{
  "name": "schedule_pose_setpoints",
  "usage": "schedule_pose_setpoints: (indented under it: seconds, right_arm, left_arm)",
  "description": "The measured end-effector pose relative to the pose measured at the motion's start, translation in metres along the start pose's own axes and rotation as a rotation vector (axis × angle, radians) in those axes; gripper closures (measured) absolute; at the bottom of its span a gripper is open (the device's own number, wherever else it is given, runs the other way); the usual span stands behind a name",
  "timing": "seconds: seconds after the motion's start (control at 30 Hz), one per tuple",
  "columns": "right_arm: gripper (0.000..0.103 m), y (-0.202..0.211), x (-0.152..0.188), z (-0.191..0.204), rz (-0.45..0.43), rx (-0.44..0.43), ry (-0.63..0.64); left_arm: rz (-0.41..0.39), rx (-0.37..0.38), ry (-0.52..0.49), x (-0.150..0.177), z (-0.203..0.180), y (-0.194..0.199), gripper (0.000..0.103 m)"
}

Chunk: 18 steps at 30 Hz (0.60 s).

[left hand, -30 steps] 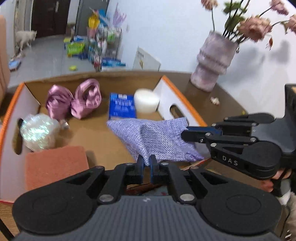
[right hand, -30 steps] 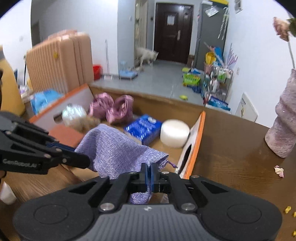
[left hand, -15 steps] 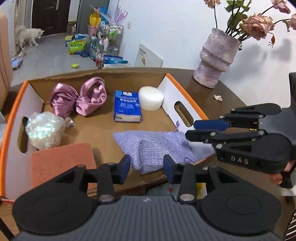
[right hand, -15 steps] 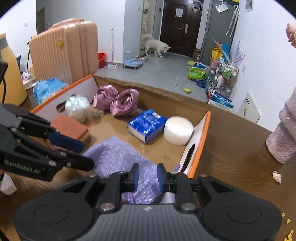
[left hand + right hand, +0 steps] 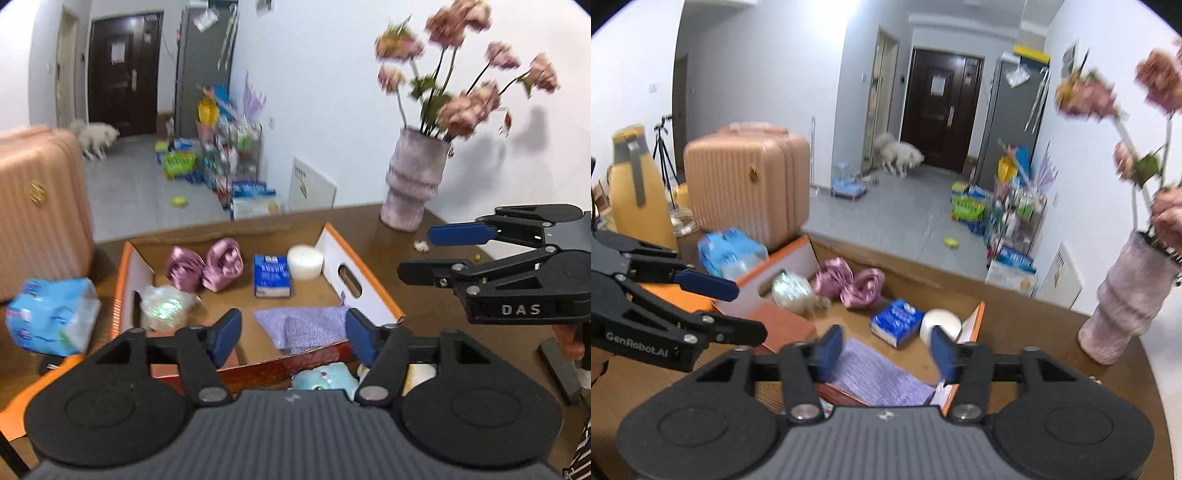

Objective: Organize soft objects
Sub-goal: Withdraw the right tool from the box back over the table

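Note:
A purple woven pouch lies flat in the near part of the orange-rimmed cardboard box; it also shows in the right wrist view. My left gripper is open and empty, above and in front of the pouch. My right gripper is open and empty too; it shows at the right in the left wrist view. The box also holds a pink satin bow, a blue packet, a white roll, a shiny ball and a brick-red pad.
A light blue plush toy lies just in front of the box. A blue tissue pack sits left of the box. A vase with pink flowers stands on the wooden table at the right. A pink suitcase stands beyond.
Both grippers let go of the purple pouch, which dropped flat into the box. Both opened wide and pulled up and back from the box.

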State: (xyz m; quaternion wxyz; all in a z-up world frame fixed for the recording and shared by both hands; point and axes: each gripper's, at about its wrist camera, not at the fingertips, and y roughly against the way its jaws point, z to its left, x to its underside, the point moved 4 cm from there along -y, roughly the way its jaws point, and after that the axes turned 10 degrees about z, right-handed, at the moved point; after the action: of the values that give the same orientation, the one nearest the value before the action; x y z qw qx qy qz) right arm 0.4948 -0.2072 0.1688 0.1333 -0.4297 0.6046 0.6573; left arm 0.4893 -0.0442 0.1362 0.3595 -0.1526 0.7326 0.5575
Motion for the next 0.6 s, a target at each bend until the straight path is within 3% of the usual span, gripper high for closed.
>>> schedule_pose_setpoints:
  seconds: [0.33, 0.6]
  right_arm:
    - [0.036, 0.083, 0.026, 0.027, -0.123, -0.021, -0.054]
    - [0.029, 0.128, 0.07, 0.047, -0.198, -0.045, -0.068]
  left_arm:
    - [-0.124, -0.09, -0.005, 0.036, -0.018, 0.088, 0.015]
    - [-0.192, -0.16, -0.013, 0.078, -0.03, 0.133, 0.008]
